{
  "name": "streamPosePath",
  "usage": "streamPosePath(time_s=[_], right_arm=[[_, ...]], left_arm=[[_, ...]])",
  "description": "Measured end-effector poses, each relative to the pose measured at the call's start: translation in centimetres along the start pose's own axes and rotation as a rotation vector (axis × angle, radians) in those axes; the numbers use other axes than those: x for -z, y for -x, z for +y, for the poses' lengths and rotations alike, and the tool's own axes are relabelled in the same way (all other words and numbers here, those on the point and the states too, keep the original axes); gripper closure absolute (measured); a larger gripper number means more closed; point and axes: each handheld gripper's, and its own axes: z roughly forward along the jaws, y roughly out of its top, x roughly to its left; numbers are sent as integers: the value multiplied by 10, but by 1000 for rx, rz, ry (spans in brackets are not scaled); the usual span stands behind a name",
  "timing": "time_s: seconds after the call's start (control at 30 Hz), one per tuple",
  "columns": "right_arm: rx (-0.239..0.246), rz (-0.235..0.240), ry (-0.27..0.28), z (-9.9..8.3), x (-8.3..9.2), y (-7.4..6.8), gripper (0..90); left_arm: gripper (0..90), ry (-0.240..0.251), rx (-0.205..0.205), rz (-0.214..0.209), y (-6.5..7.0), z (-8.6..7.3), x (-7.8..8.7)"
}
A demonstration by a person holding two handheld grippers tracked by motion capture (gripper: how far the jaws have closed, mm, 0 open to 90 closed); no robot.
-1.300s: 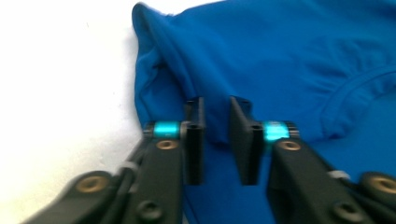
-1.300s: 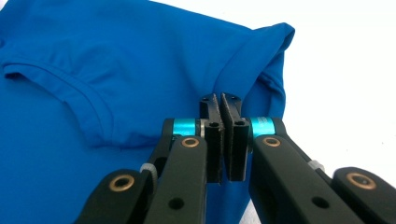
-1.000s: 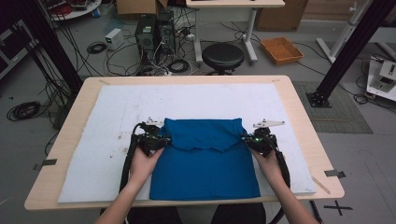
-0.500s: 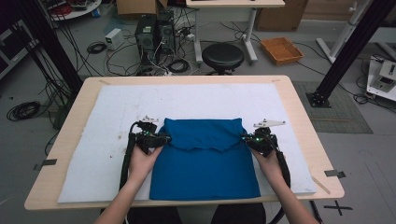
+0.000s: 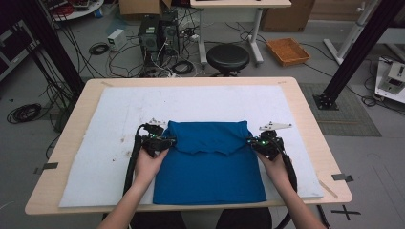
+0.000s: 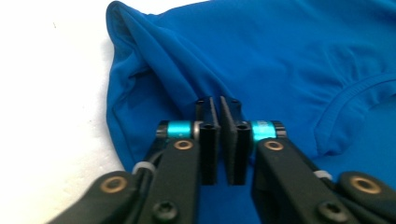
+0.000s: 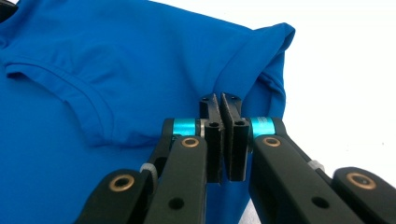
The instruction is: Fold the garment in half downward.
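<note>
Bare white mat (image 5: 200, 102) beyond the blue shirt (image 5: 210, 167) lies open, nothing obstructing.

left gripper (image 6: 219, 105): jaws pinched on a fold | blue shirt (image 6: 280, 56): on white mat (image 6: 46, 116)

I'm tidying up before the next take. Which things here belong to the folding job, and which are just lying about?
In the job:
blue shirt
left hand-held gripper, shut on its edge
right hand-held gripper, likewise
white mat

Lying about:
black stool
orange tray
floor cables
</note>
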Motion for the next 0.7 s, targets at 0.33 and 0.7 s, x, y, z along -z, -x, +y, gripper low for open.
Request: streamPosePath(time_s=[0.33,0.7], right_arm=[[-9,7,11,0,3,3,885],[-13,22,18,-3,17,3,885]], left_arm=[[887,44,32,-19,-7,2,15],[887,52,8,-47,-3,-3,41]])
